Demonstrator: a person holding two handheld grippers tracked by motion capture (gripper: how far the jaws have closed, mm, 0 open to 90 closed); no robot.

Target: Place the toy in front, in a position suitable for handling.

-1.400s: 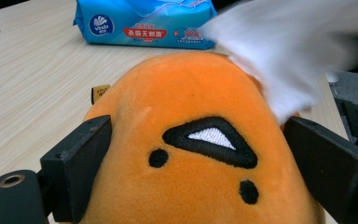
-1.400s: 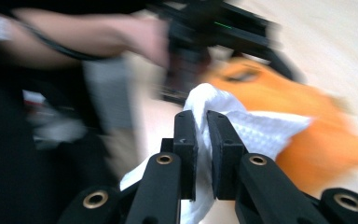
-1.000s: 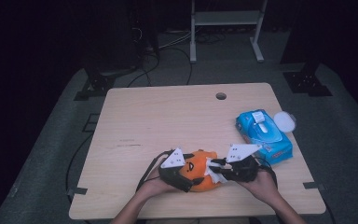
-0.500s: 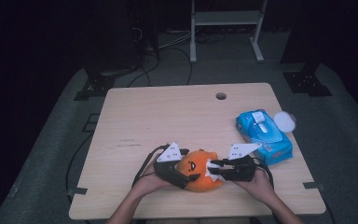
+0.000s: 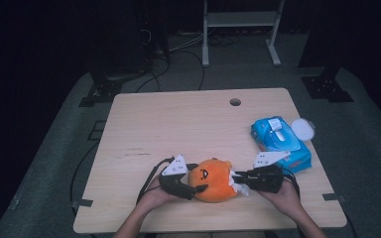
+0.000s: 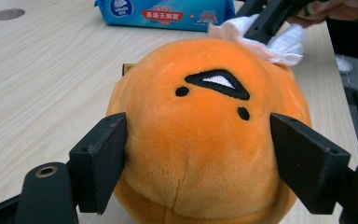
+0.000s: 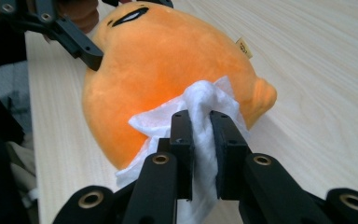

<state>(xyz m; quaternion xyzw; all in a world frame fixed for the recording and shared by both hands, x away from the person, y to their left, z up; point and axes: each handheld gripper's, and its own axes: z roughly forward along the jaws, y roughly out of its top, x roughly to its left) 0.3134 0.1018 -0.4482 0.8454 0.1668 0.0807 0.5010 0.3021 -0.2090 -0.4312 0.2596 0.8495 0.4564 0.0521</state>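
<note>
Near the table [image 5: 144, 124] front edge, at 6 o'clock, the plush [image 5: 213, 179] was clasped by the left gripper [image 5: 191, 186], whose jaws had just been closing on its sides. At its 3 o'clock, a wipe [image 7: 200, 112] was pinched against it by the right gripper [image 5: 235, 179].

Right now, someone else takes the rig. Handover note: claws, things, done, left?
Left claw: jaws have just been closing around the orange plush; they stand at its flanks, and full contact isn't clear.
Right claw: shut on a white wipe, which is pressed to the plush's side.
Plush sits at the near edge of the table; wipe pack and its lid lie at the right.
Done: wipe out and on the plush.
Left, probably: wipe the rest, then set the wipe down.
</note>
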